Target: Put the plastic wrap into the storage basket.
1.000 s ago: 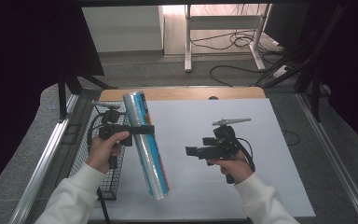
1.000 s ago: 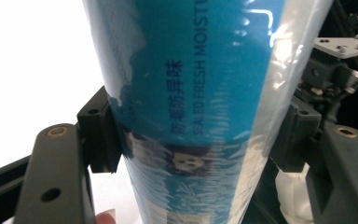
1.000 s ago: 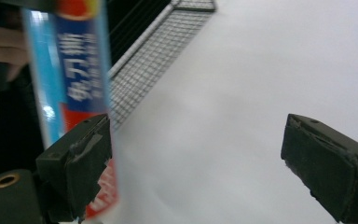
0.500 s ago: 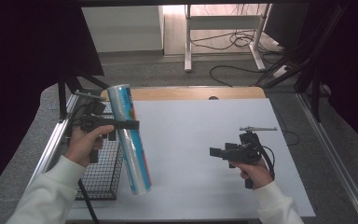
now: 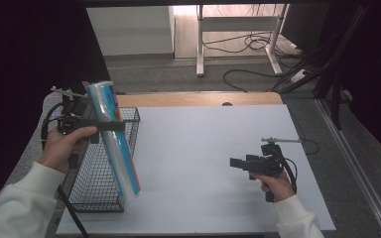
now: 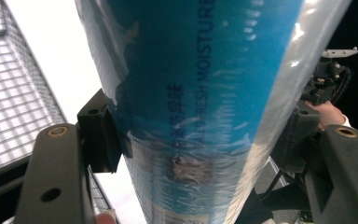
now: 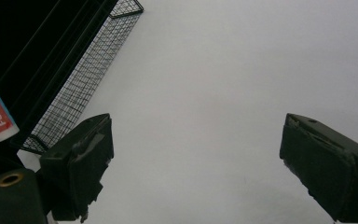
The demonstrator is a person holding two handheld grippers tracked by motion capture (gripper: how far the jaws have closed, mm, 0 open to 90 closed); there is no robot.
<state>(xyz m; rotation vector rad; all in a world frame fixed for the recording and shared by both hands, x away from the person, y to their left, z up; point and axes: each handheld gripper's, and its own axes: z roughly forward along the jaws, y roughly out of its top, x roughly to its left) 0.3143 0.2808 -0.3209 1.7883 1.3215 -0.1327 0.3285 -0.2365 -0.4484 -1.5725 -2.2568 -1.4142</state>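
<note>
The left hand-held gripper point(image 5: 110, 126) now sits at the far-left edge of the worktop point(image 5: 198, 148), over the black wire-mesh basket point(image 5: 96, 191). A second ago it was nearer the middle of the white sheet, so the long blue roll of cling film in its clear plastic sleeve point(image 5: 114, 141) has travelled left and a little upward with it. The roll is clamped across its middle, both black jaws pressing on the wrapper, as the left gripper view shows plainly point(image 6: 205, 116). It hangs tilted, top end far and left, bottom end with its red band down by the basket's near right corner, apparently above or just outside the rim; I cannot tell which.

Meanwhile the right hand-held gripper point(image 5: 235, 162) has pulled away to the right and lower, over bare worktop, jaws spread wide with nothing between them point(image 7: 193, 163).

My read: the handover phase is over, the left hand alone carries the roll, and the next move is lowering it into the basket. The roll is longer than the basket looks deep, so it will probably need tipping to lie along the mesh.

Materials: the wrapper is glossy, crinkled film catching highlights, slippery-looking; the cylinder beneath seems rigid. The basket is thin, open-grid wire, the worktop matt white with a wooden strip along its far edge.
</note>
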